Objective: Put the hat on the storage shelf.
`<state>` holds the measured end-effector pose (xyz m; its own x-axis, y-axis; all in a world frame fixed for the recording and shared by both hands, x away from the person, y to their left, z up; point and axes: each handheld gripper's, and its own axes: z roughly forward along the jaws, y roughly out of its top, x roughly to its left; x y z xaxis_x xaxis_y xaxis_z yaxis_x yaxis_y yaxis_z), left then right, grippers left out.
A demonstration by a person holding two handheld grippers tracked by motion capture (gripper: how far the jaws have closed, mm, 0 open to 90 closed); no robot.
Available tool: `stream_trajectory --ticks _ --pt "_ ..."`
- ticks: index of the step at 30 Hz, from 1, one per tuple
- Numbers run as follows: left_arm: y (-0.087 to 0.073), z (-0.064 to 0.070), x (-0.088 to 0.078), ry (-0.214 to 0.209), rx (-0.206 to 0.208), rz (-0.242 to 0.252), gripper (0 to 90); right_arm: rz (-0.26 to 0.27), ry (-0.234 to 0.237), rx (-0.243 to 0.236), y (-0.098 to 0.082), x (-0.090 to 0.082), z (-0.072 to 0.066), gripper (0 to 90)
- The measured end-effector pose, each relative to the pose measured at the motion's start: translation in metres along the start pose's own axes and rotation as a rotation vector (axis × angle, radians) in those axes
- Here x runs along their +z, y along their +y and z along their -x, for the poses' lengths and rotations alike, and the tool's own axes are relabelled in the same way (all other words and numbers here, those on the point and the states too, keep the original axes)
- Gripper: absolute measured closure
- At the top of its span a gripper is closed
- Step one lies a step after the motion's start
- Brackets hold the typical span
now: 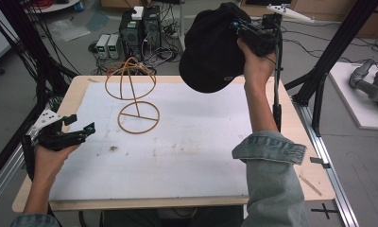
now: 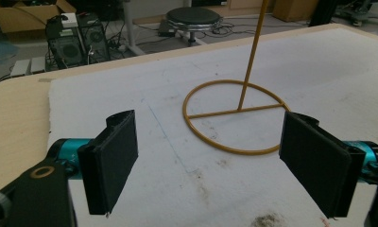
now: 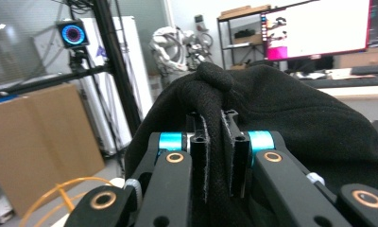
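One black cap (image 1: pixel 210 47) hangs in the air, and one yellow wire hat stand (image 1: pixel 133 94) sits on one white-topped table (image 1: pixel 177 165). Two handheld grippers are about: the left gripper (image 1: pixel 78 125) and the right gripper (image 1: pixel 239 26). Behind the table stand two computer towers (image 1: pixel 140 30).

Legible text: none. Small pale oval emblem showing on black cap (image 1: pixel 210 47), too small for reading.

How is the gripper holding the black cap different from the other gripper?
The right gripper is shut on the black cap, pinching its fabric; the left gripper is open with nothing between its jaws. The right gripper is held up high beyond the wire hat stand; the left gripper sits low, by the table's left edge. Both have black jaws.
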<state>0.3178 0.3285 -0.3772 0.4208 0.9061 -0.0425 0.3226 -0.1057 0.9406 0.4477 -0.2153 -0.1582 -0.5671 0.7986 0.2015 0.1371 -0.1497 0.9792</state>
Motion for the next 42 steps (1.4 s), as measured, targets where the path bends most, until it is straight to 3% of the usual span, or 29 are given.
stream_trajectory --ticks 11,24,33,42 --pt "0.0 0.0 -0.004 0.005 0.002 0.003 20.5 0.01 0.104 -0.005 0.007 0.019 -0.034 84.6" --pt "0.001 -0.002 -0.006 0.006 0.005 0.005 20.5 0.01 0.261 0.055 0.003 0.046 -0.068 84.5" --pt "0.001 -0.003 -0.009 0.009 -0.002 0.013 20.5 -0.019 0.329 0.078 -0.008 0.066 -0.085 84.2" --pt "0.0 -0.004 -0.011 0.008 -0.004 0.015 20.5 -0.048 0.361 0.101 -0.026 0.092 -0.098 84.1"
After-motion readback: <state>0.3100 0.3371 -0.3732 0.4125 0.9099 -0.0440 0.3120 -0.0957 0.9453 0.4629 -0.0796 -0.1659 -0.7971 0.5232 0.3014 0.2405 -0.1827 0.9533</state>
